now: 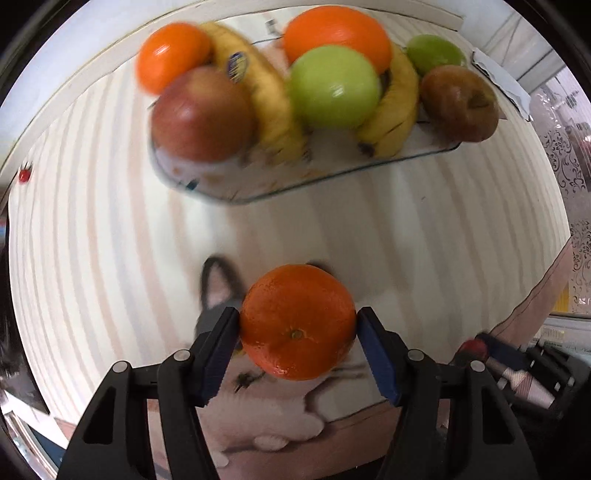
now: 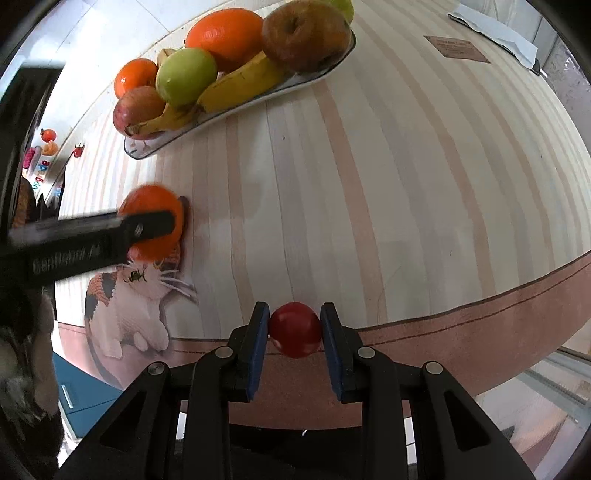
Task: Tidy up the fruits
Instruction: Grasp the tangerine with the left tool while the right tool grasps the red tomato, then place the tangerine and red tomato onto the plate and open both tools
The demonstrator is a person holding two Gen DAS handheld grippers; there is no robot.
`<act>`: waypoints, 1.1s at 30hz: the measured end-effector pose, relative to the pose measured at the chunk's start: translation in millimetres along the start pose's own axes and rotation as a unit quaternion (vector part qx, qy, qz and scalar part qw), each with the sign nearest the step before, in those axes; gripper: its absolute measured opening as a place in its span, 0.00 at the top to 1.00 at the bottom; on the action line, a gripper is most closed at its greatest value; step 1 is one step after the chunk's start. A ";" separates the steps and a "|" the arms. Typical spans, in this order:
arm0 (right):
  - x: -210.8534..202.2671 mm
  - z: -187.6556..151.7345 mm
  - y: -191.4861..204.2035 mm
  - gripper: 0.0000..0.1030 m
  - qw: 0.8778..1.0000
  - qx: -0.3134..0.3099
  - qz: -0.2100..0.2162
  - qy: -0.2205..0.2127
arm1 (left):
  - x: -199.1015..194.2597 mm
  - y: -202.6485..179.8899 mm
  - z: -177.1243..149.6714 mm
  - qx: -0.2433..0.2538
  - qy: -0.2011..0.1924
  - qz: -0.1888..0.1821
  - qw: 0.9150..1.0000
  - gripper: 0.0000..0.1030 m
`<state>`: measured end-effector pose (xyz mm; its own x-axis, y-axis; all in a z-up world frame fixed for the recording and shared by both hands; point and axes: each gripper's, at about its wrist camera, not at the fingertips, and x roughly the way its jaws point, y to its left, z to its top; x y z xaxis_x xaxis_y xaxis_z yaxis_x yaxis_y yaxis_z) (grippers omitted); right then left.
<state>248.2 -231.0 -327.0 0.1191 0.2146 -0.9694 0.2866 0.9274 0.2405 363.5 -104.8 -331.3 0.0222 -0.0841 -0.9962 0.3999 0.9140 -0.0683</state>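
My left gripper (image 1: 297, 325) is shut on an orange (image 1: 297, 322) and holds it above the table, short of the fruit tray (image 1: 258, 184). The same orange (image 2: 159, 206) shows in the right wrist view, held over a cat picture. My right gripper (image 2: 294, 326) is shut on a small red fruit (image 2: 294, 329) near the table's front edge. The tray (image 2: 236, 107) holds oranges, green and red apples and bananas (image 2: 236, 86).
The striped table (image 2: 369, 184) has a cat picture (image 2: 136, 310) at its front left. A brown card (image 2: 458, 48) and a white paper (image 2: 495, 35) lie at the far right. Small magnets (image 2: 48, 142) show on the left.
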 end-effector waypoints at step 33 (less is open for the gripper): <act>-81.3 94.8 -0.5 0.70 0.993 0.009 0.101 -0.066 | -129.0 46.3 30.3 -0.076 -0.102 -0.095 0.987 0.39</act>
<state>328.4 -278.0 -243.7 0.2998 0.3522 -0.8866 0.2601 0.8640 0.4311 406.9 -63.7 -204.3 0.1505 -0.3247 -0.9338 0.2721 0.9216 -0.2766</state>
